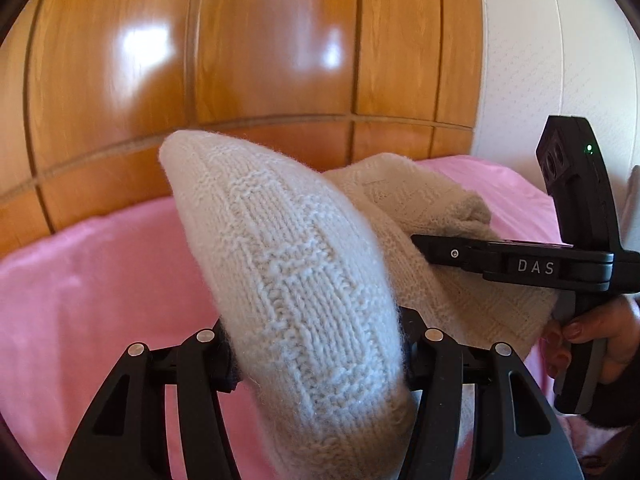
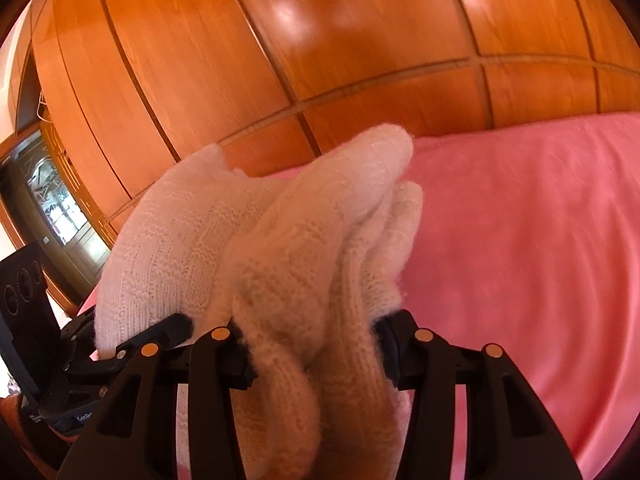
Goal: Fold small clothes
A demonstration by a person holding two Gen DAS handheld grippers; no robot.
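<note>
A cream knitted garment (image 1: 288,264) is held up above the pink bedspread (image 1: 80,300). My left gripper (image 1: 316,352) is shut on one bunched part of it, which bulges up between the fingers. My right gripper (image 2: 312,344) is shut on another bunched part of the same knit (image 2: 304,232). In the left wrist view the right gripper (image 1: 424,246) comes in from the right, its fingertips buried in the knit. In the right wrist view the left gripper (image 2: 160,336) shows at the lower left, touching the knit.
A glossy wooden wardrobe (image 1: 240,60) stands behind the bed. A white wall (image 1: 540,60) is at the right. A dark glass-fronted cabinet (image 2: 52,200) is at the far left. A hand (image 1: 592,336) holds the right gripper's handle.
</note>
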